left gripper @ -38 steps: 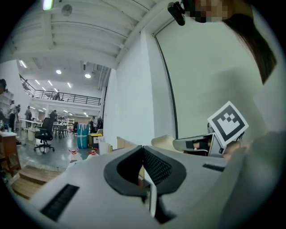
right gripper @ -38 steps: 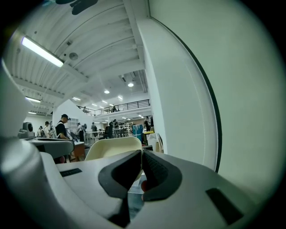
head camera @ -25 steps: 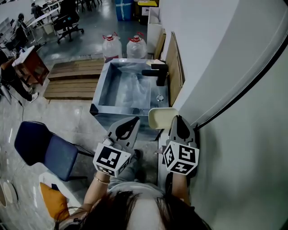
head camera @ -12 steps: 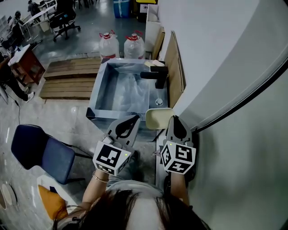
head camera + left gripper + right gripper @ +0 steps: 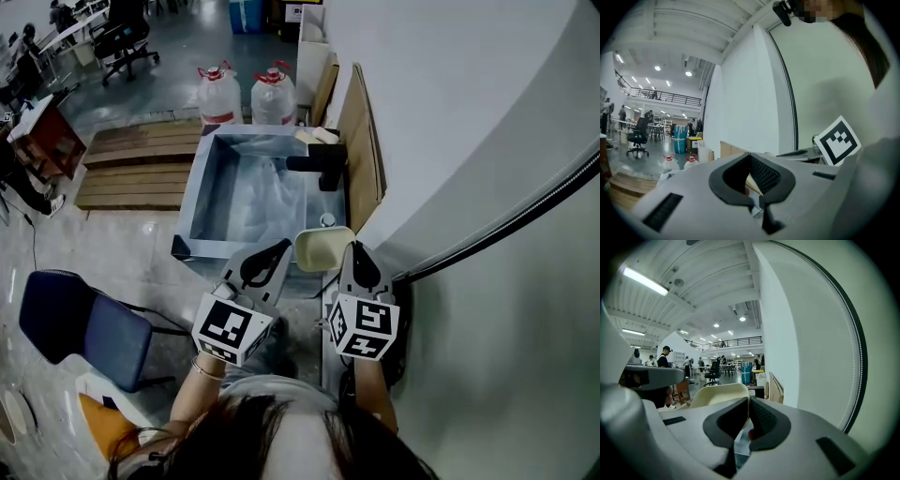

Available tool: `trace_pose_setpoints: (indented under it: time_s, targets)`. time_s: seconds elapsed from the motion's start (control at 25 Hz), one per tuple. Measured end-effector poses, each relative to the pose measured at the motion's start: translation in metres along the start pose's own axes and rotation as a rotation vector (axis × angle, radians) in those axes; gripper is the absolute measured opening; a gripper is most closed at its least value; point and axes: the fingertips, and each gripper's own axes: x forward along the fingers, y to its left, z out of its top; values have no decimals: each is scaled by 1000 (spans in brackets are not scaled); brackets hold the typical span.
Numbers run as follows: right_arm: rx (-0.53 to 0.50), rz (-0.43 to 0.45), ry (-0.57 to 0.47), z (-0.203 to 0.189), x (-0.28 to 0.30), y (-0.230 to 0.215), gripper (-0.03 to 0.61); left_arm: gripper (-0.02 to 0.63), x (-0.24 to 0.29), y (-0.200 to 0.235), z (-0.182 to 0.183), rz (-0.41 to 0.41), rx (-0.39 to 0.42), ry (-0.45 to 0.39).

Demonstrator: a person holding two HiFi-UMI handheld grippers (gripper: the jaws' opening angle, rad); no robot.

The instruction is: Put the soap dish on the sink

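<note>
Head view: right claw [image 5: 349, 251] clenched on the near edge of the dish [image 5: 323, 248]; the cream dish sticks out straight ahead of the claw tips. It sits over the near right corner of the sink [image 5: 202, 202]; can't tell if it touches the rim. Left claw [image 5: 279, 249] just beside the right one, on its left, tips closed, nothing in them, nose close to the dish's left edge. Sink lies ahead of both claws, black tap [image 5: 319, 164] on its right side beyond the dish. Wood board [image 5: 361, 141] leans on the wall to the right of the sink, two bottles [image 5: 246, 94] on the floor past its far end. Blue chair [image 5: 80, 319] well off to the left of the left claw. Left gripper view: left claw [image 5: 750, 155] has its pads meeting at the tips, grasping nothing. A marker cube [image 5: 837, 139] shows to its right, the bottles [image 5: 679, 161] low and far off to the left, white wall [image 5: 740, 103] ahead. Right gripper view: right claw [image 5: 748, 401] pinched tight at the tips, dish [image 5: 717, 395] rising just past the left pad, its rim running in between the tips. Board [image 5: 776, 387] ahead and slightly right, wall [image 5: 811, 343] filling the right side.
</note>
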Motion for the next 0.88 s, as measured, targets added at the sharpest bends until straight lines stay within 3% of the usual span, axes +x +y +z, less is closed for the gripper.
trace_pose_setpoints:
  time_s: [0.88]
  targets:
    - [-110,12,134,-49,67,2,34,9,36,27,-1,-62,-9,14]
